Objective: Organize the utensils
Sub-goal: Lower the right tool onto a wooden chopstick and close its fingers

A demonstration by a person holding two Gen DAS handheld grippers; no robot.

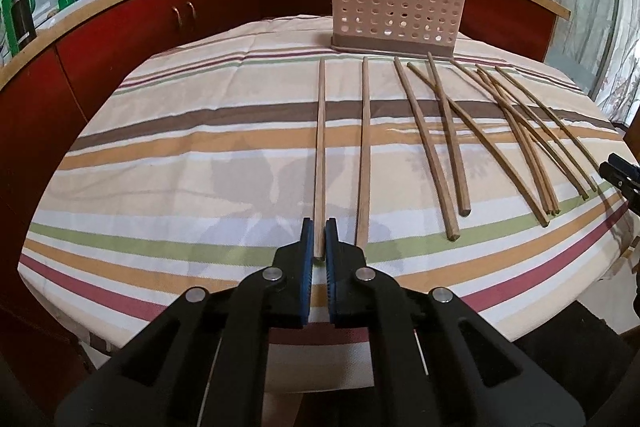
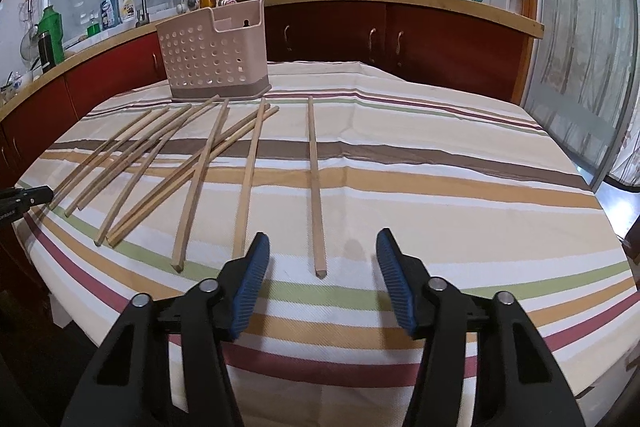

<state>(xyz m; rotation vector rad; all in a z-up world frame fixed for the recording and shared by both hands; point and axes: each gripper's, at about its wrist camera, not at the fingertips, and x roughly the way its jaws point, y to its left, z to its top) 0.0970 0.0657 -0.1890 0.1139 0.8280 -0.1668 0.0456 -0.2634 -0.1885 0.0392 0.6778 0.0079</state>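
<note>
Blue ribbed pads on the black left gripper (image 1: 319,239) are pinched onto the near end of the leftmost long wooden chopstick (image 1: 320,147), which runs straight away from the camera along the striped tablecloth (image 1: 180,155); gripping at the very tip seems meant to leave most of the shaft free to tip into a holder. Its neighbour, a second straight wooden chopstick (image 1: 364,147), lies just beside and parallel, untouched. Farther right, the remaining wooden chopsticks (image 1: 500,123) lie fanned out, several crossing one another, which would make them harder to lift singly. At the far side of the cloth stands the pink perforated plastic utensil holder (image 1: 394,7), upright with its open top facing up, close to the chopsticks' far tips, the likely destination for each stick. In the right wrist view, the black right gripper (image 2: 323,255) hangs just above the cloth with its blue pads spread wide apart and nothing between them, lined up on the near end of the rightmost lone wooden chopstick (image 2: 314,183), which lies clear of the others and looks an easy pick. Judging by this, the sorting has barely begun: every chopstick visible is on the table, and none can be seen in the holder.
</note>
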